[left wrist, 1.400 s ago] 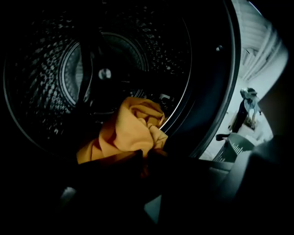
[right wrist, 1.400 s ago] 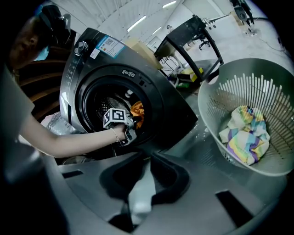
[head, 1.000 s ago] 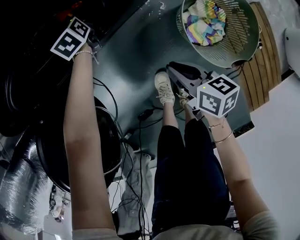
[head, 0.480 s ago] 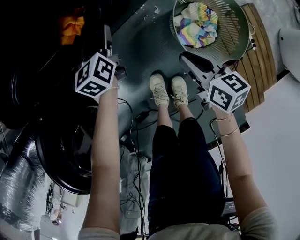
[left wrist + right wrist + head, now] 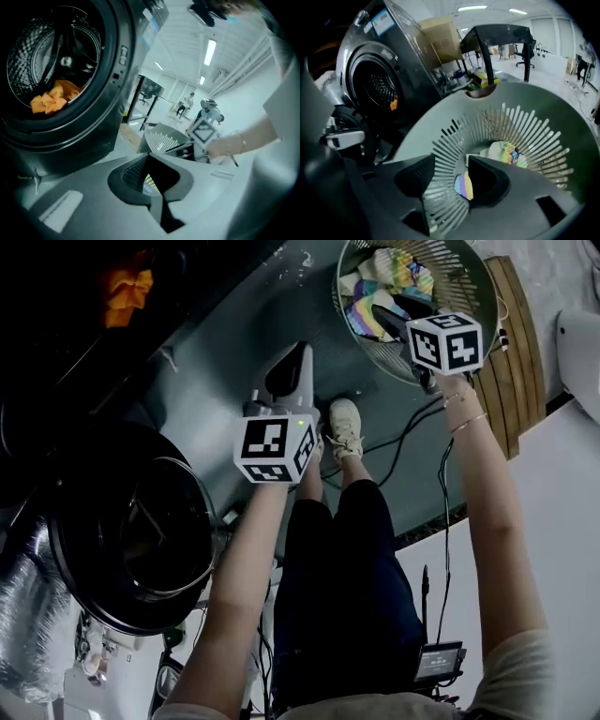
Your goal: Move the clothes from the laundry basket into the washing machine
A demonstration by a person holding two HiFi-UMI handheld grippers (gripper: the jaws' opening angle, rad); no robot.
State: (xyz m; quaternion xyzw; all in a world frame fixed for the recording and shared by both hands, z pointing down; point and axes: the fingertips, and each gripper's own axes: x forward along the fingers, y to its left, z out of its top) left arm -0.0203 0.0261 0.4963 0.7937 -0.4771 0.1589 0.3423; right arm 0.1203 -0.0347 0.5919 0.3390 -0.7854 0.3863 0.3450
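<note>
While the left tool (image 5: 149, 159) is pressed together with nothing pinched, the jaws of the right tool (image 5: 452, 164) are opening. The right tool is held over the laundry basket (image 5: 473, 287), seen at 1 o'clock in the head view. A strip of the striped, multicoloured clothes (image 5: 398, 268) is seen in the gap between its jaws but is not gripped; contact with the fabric can't be told. The clothes are piled toward the basket's 10 o'clock side. The washing machine (image 5: 108, 93) is seen at 9 to 11 o'clock in the head view, with its door (image 5: 131, 531) swung open at 8 o'clock. An orange garment (image 5: 52, 98) is seen low in the drum, at its 6 o'clock. The left tool is held above the floor (image 5: 234, 324), between machine and basket, near the person's shoe (image 5: 345, 427).
</note>
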